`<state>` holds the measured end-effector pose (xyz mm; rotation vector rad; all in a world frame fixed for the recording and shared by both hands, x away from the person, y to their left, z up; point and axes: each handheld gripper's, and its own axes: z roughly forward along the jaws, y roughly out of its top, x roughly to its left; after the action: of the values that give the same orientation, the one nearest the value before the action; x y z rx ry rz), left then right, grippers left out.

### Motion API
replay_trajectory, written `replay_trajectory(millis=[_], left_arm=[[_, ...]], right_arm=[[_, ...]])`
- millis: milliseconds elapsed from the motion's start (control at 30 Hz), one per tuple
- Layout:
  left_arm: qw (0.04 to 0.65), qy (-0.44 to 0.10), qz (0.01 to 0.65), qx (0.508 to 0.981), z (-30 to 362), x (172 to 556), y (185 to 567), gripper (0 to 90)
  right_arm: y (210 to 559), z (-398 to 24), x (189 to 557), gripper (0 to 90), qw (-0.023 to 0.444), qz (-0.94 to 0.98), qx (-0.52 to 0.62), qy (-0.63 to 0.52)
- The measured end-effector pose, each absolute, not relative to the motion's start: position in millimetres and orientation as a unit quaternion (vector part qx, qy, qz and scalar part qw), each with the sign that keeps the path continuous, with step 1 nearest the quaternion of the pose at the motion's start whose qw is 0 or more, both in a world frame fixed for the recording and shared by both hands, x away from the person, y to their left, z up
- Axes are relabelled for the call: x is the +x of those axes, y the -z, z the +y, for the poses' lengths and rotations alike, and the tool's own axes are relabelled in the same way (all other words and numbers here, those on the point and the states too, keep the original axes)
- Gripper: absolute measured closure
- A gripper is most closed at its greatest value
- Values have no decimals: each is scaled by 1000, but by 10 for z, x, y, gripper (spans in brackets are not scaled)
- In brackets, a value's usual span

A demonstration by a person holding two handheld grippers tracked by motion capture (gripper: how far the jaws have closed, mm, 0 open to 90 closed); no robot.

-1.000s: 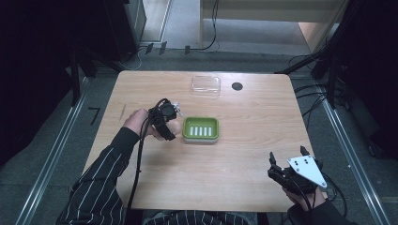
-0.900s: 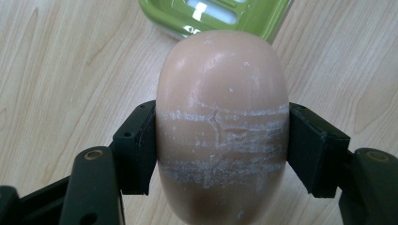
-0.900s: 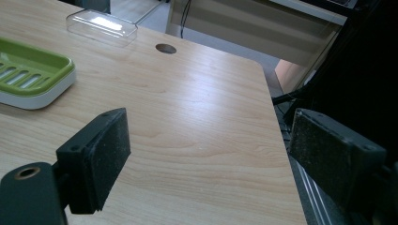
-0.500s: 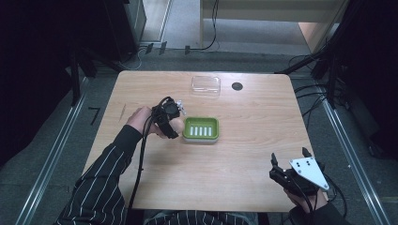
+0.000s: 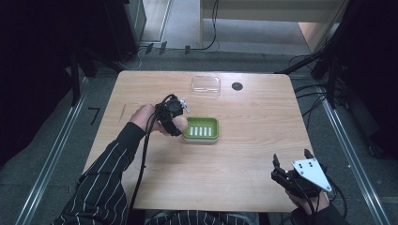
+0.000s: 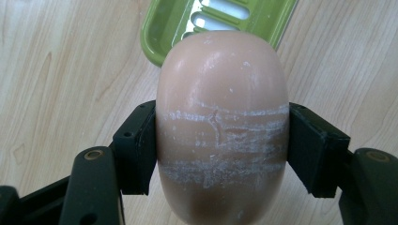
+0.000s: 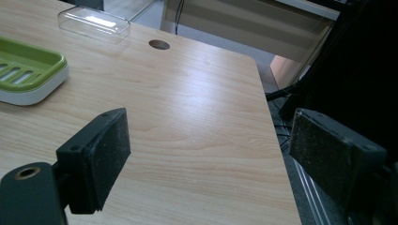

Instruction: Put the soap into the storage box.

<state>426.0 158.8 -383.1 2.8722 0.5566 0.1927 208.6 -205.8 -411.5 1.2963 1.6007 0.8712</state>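
A peach-coloured bar of soap (image 6: 220, 122), scuffed with white streaks, sits pinched between the two black pads of my left gripper (image 6: 220, 150), which is shut on it. In the high view that left gripper (image 5: 174, 123) hovers at the left end of the green soap dish (image 5: 202, 129), with the soap (image 5: 179, 123) just left of the dish's rim. The green soap dish (image 6: 178, 23) has white slots in its floor. My right gripper (image 5: 291, 164) rests at the table's near right corner, its jaws wide open with nothing between them (image 7: 211, 154).
A clear plastic lid (image 5: 206, 85) lies near the table's far edge, with a round black hole (image 5: 237, 86) in the tabletop to its right. The wooden table (image 5: 263, 140) has its right edge close to my right gripper. Cables trail on the floor beyond.
The left gripper with the soap has shifted slightly toward the dish. The right gripper has stayed where it was.
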Motion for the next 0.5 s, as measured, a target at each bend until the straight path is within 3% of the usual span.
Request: replay_trajectory(millis=[500], left_arm=[[116,-73,166,977,1418,4328,3788,336]], right_arm=[[4118,-2120,2008,135,442,634,534,-344]])
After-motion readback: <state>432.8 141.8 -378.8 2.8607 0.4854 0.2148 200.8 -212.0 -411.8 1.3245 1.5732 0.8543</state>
